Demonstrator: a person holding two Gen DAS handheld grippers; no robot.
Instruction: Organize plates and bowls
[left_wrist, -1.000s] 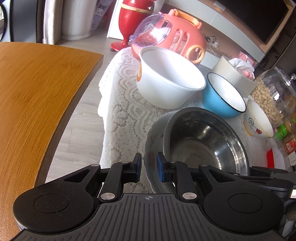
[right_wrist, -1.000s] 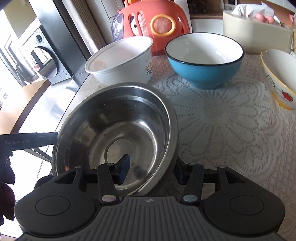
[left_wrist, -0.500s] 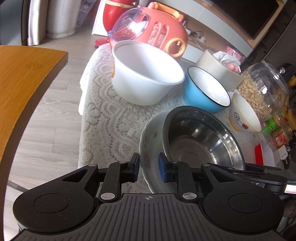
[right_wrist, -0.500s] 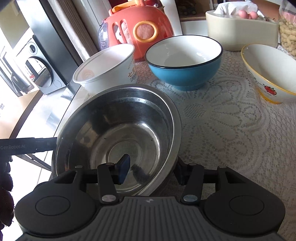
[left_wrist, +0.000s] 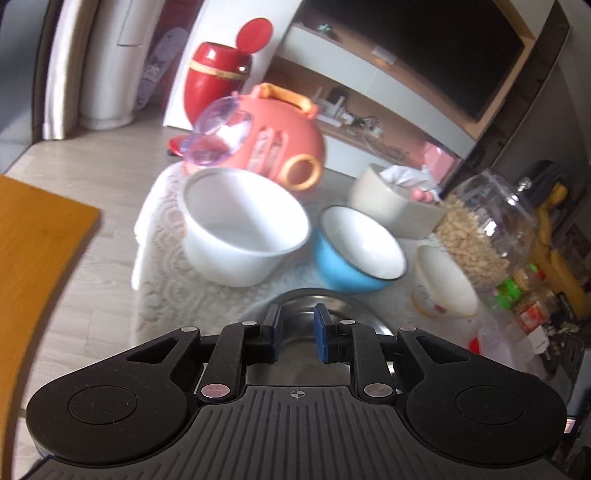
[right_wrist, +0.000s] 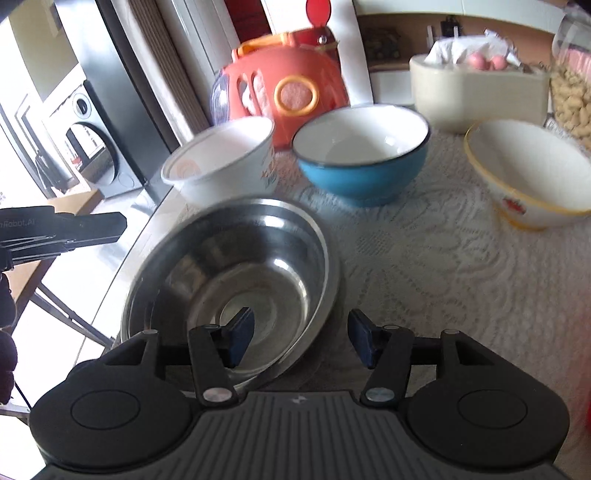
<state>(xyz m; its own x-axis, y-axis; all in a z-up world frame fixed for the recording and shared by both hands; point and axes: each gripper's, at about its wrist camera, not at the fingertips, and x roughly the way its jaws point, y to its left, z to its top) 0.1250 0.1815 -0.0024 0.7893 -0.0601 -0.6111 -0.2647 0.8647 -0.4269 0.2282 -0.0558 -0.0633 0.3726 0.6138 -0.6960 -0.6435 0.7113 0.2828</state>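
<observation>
The right tongs (right_wrist: 301, 341) stand apart astride the near rim of the steel bowl (right_wrist: 236, 280): one pad is inside the bowl, the other outside over the lace cloth (right_wrist: 424, 266), and neither presses the rim. These jaws have just been opening. The bowl sits close to the tabletop's left edge (right_wrist: 147, 236), where the cloth gives way to bare glass and then to the floor.

The left tongs (left_wrist: 298, 334) hover above the steel bowl's far rim (left_wrist: 314, 295), their pads a narrow gap apart with nothing between them; these jaws have just been closing.

Ahead of both tongs, a white bowl (right_wrist: 221, 162) and a blue bowl (right_wrist: 364, 155) stand almost touching, and a yellow-rimmed bowl (right_wrist: 528, 173) is off to the right. Between the steel bowl and these three lies a strip of open cloth. Right of the right tongs the cloth is free.
</observation>
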